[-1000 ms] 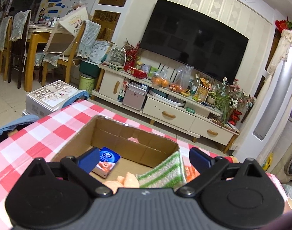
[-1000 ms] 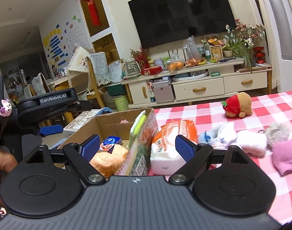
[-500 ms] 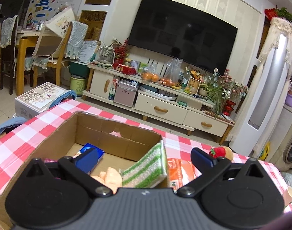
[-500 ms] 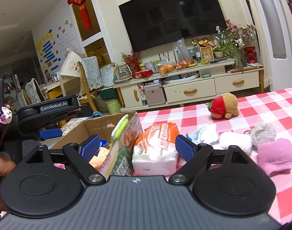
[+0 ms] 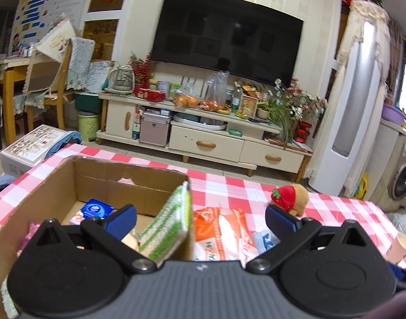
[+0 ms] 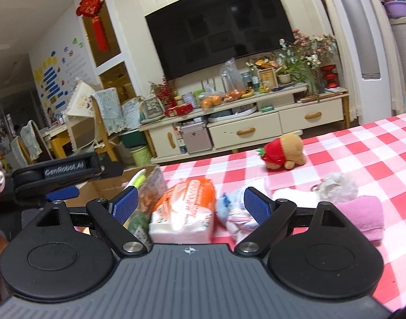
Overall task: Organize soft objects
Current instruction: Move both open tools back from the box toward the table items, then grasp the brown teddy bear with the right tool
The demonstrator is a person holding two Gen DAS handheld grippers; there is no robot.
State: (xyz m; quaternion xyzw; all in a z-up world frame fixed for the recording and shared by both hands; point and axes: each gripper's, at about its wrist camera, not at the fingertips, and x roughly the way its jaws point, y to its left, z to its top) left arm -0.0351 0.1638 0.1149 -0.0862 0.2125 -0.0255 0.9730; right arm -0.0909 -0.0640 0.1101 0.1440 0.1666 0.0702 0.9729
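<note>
Grasp setup: tissue pack to be lifted into the box.

Cardboard box (image 5: 43, 196) stood at the left of the checked worktop (image 6: 376, 159), already holding a striped green cloth (image 5: 168, 226). Left gripper (image 5: 200, 216) hovered over the box's right wall, jaws wide and empty. Right gripper (image 6: 191, 203) faced the orange tissue pack (image 6: 184, 212) just beside the box, jaws wide, not yet touching. Best practice, judged: centre the pack between the jaws, close gently on its short sides, lift clear of the wall. Plush toy (image 6: 282, 152) and pink towel (image 6: 362, 218) waited further right.
</note>
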